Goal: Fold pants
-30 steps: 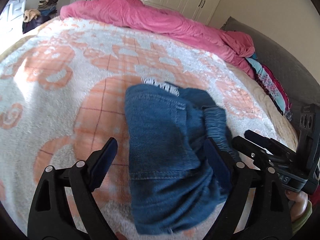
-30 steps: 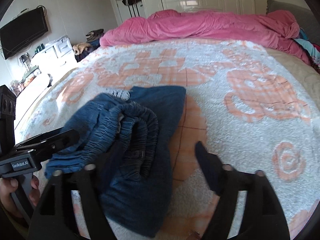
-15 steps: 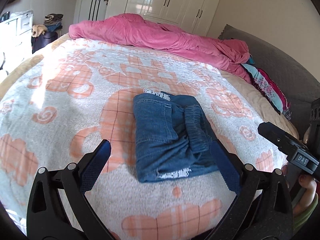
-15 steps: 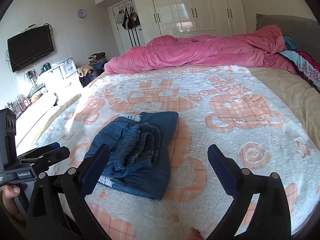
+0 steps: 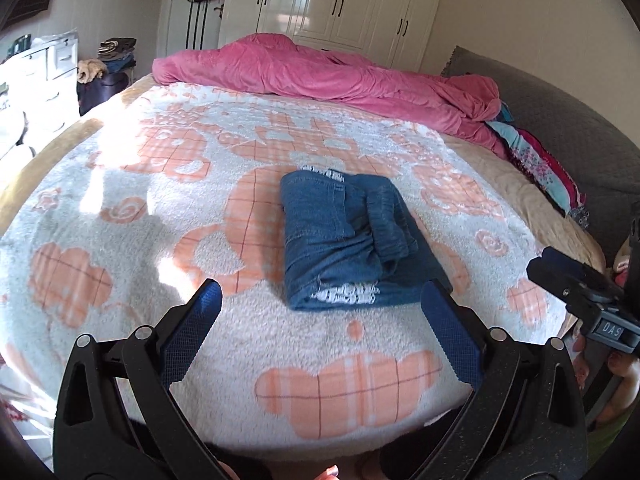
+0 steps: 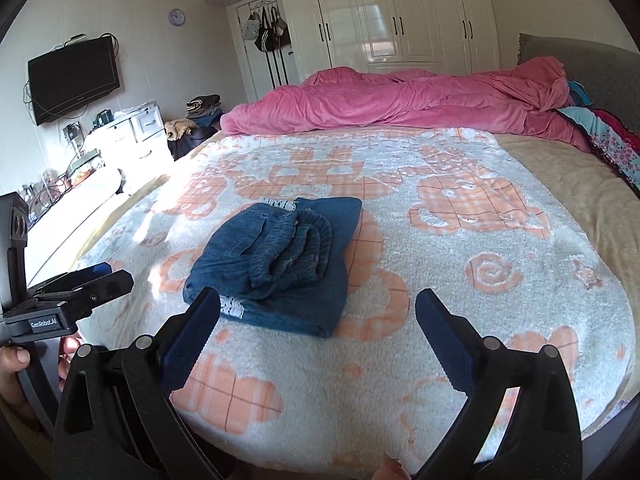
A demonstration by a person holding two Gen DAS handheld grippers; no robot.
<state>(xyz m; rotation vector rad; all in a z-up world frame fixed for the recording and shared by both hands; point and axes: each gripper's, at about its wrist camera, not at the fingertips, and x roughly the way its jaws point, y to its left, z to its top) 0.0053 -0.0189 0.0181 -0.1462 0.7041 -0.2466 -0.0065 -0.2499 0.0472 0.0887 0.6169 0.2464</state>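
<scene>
Blue denim pants [image 5: 348, 240] lie folded into a compact bundle on the white and orange blanket [image 5: 160, 208], elastic waistband on top and a frayed hem facing me. In the right wrist view the same pants [image 6: 280, 264] sit left of centre. My left gripper [image 5: 320, 300] is open, held back from the bundle over the bed's near edge, with nothing between its blue pads. My right gripper [image 6: 316, 308] is open too, clear of the pants. Each gripper appears at the edge of the other's view: the right gripper [image 5: 580, 300] and the left gripper [image 6: 76, 292].
A pink duvet [image 5: 328, 76] is heaped along the far side of the bed. Patterned clothes [image 5: 536, 160] lie by the grey headboard [image 5: 568, 120] on the right. White wardrobes [image 6: 392, 16], a wall TV [image 6: 74, 78] and a white dresser [image 6: 132, 132] line the room.
Both grippers have pulled back and up from the pants, which now lie free on the blanket. The right gripper's jaws widened early in the second; the left's stayed wide.
</scene>
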